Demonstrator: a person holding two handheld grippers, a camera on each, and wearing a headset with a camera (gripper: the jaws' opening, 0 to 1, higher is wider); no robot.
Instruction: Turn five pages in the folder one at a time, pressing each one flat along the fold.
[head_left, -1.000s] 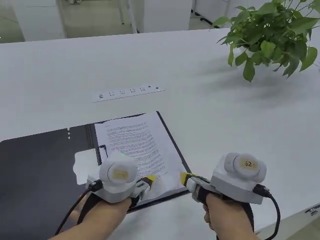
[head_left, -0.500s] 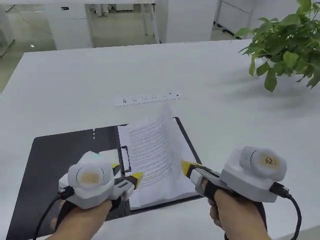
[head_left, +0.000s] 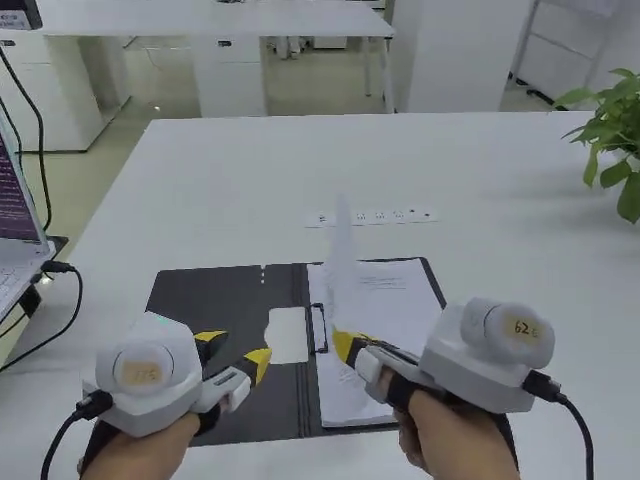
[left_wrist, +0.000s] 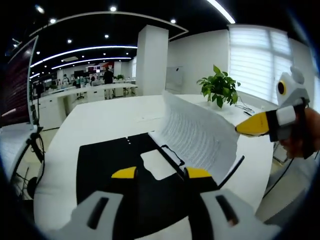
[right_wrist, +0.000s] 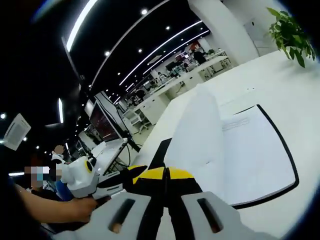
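A black open folder (head_left: 215, 300) is laid flat on the white counter (head_left: 250, 170). Its bare left cover is exposed, and a stack (head_left: 405, 300) of white printed sheets is kept on its right half, under a thin dark clip (head_left: 318, 325) set beside the fold. One white printed page (head_left: 343, 255) is raised from the stack and stands nearly upright over the fold of the folder, bowed along its length. The near lower edge of the page is pinched by the right tool (head_left: 345, 345), whose yellow-tipped jaws are pressed together on the paper. In the right gripper view the right tool (right_wrist: 166, 174) is seen with no gap between its jaws, the page (right_wrist: 197, 130) rising from them and the stack (right_wrist: 255, 150) lying to the right. The left tool (head_left: 234, 348) is held over the near part of the folder's left cover, with its jaws spread and nothing between them; whether the cover is touched cannot be told. In the left gripper view the left tool (left_wrist: 161, 173) is shown spread above the folder (left_wrist: 105, 160), with the bowed page (left_wrist: 195, 135) beyond the clip (left_wrist: 170, 152) and the right tool (left_wrist: 252, 125) at the page's right edge. Beyond the folder a row of flush white sockets (head_left: 372, 216) is set into the counter. A green leafy potted plant (head_left: 612, 140) is placed well to the right of the folder, and an open laptop (head_left: 8, 200) is seen well to its left
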